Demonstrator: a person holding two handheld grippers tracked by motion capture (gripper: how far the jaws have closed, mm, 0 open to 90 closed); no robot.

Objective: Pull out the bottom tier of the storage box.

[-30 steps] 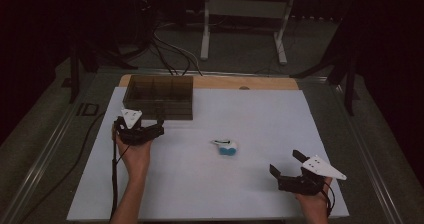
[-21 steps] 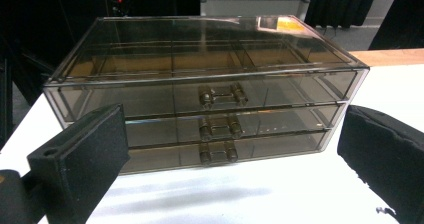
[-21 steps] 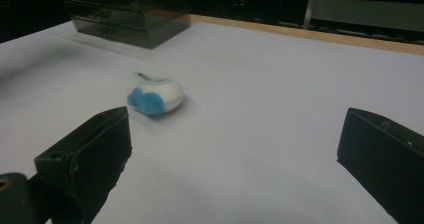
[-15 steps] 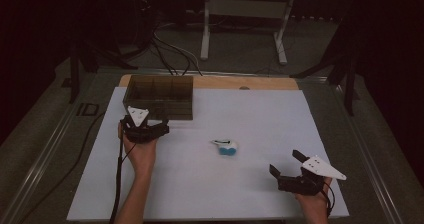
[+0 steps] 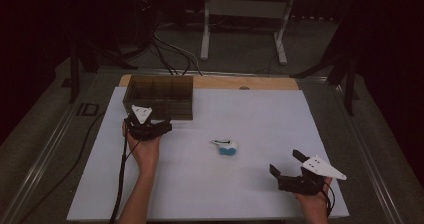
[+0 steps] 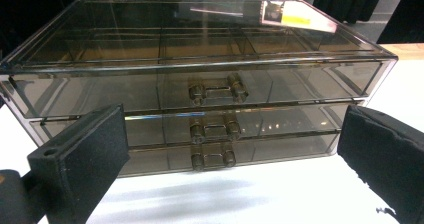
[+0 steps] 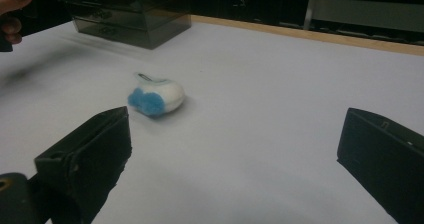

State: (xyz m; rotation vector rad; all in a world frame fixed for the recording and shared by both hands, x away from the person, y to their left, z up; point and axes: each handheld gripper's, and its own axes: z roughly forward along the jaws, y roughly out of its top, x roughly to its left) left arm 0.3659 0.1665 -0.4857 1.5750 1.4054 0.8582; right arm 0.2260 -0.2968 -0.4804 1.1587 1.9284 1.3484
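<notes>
- High view: the left tongs point(image 5: 161, 125) are held apart just before the smoked drawer box point(image 5: 159, 96).
- The right tongs point(image 5: 287, 165) are held apart, empty, near the blue-white object point(image 5: 226, 147) on the white surface point(image 5: 260, 119).

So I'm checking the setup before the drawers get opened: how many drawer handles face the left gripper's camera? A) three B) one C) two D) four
A: the left gripper view shows three handles stacked down the front of the smoky clear drawer box, one on each drawer, all shut, between the open jaws of the left gripper.
</notes>
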